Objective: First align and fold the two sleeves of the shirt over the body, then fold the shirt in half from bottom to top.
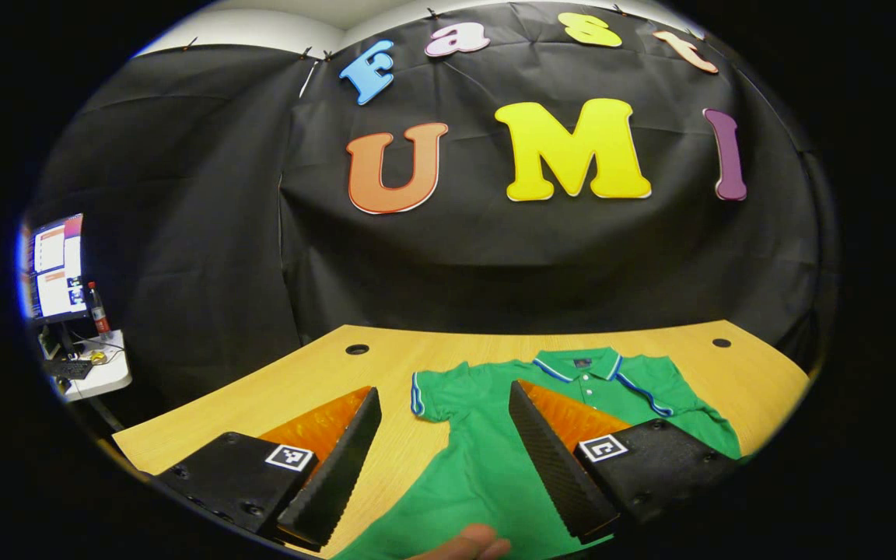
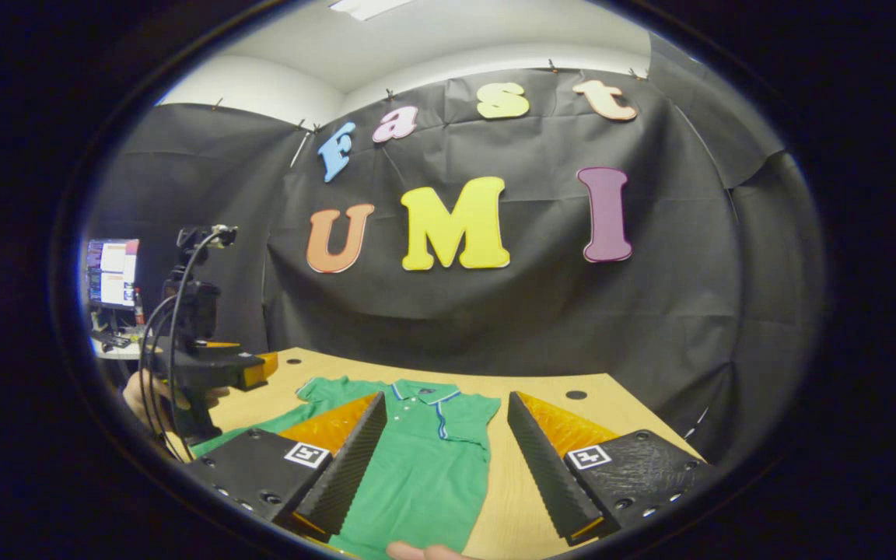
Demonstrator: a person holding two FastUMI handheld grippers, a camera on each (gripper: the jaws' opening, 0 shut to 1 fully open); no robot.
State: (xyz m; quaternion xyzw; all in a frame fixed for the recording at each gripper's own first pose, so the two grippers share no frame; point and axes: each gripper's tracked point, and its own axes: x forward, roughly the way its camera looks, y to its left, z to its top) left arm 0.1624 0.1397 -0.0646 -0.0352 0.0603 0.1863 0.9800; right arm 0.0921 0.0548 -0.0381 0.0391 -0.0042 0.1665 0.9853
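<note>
Left gripper (image 1: 444, 420) open, green shirt (image 1: 495, 459) flat

Both views low over the table's (image 1: 277, 389) near edge, facing the wall, sharing the shirt (image 1: 495, 459).

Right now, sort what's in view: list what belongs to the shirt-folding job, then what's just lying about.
Belongs to the job:
- green polo shirt, lying flat, sleeves not yet folded
- wooden table under it
- left gripper, open above the shirt
- right gripper, open

Just lying about:
- monitor on the side desk
- bottle beside it
- keyboard
</note>
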